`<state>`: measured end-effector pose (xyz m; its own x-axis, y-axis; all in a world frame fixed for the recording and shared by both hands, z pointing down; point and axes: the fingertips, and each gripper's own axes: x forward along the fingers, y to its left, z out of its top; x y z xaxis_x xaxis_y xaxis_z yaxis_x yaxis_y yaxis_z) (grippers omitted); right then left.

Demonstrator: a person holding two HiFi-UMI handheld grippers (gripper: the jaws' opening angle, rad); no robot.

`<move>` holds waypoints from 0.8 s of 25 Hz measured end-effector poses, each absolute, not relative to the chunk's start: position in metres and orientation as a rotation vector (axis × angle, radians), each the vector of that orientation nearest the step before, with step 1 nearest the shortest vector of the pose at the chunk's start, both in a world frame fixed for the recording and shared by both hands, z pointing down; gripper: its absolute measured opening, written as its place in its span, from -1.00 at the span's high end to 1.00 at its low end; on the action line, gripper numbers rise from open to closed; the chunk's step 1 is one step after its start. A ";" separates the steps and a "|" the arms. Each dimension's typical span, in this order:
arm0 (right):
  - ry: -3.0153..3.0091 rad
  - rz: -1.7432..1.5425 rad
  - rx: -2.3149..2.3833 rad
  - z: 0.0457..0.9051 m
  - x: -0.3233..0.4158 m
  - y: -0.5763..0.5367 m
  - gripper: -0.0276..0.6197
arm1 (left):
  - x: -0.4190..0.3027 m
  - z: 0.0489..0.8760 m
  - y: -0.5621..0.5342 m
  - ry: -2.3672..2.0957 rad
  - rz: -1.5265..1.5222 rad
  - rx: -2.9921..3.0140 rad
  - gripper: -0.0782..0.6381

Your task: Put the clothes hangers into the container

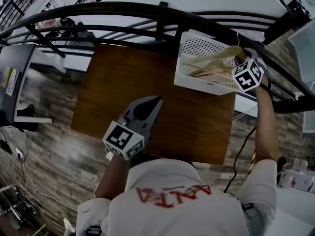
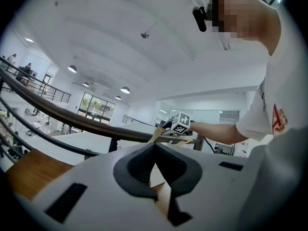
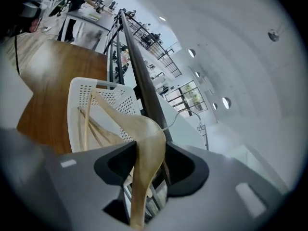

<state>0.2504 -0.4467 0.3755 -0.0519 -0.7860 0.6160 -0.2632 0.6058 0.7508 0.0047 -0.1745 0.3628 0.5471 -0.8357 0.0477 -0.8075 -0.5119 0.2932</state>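
Note:
A white perforated basket (image 1: 198, 86) stands at the far right corner of the brown table (image 1: 133, 77). Wooden hangers (image 1: 209, 71) lie inside it. My right gripper (image 1: 240, 59) is shut on another wooden hanger (image 1: 216, 57), holding it over the basket's right side. In the right gripper view this hanger (image 3: 147, 138) runs between the jaws, its wire hook (image 3: 185, 112) pointing away, with the basket (image 3: 73, 110) below. My left gripper (image 1: 153, 102) hovers over the table's near middle, shut with nothing in it; in the left gripper view its pads (image 2: 155, 148) meet.
A black curved railing (image 1: 147, 11) runs along the far side of the table, close behind the basket. A black cable (image 1: 242, 149) hangs off the table's right edge. The floor around has a plank pattern.

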 end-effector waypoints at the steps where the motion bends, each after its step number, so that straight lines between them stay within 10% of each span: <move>1: -1.606 -0.539 0.860 0.384 0.246 -0.451 0.34 | 0.003 0.365 -0.175 -1.380 -0.138 2.493 0.76; 20: -1.519 -0.598 0.622 0.438 0.194 -0.446 0.29 | -0.036 0.383 -0.161 -1.492 -0.127 2.404 0.76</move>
<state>0.1936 -0.4462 0.4383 -0.0267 -0.7010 0.7127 -0.0268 0.7132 0.7005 -0.0365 -0.1612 0.3832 0.4541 -0.8868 0.0856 -0.8594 -0.4108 0.3043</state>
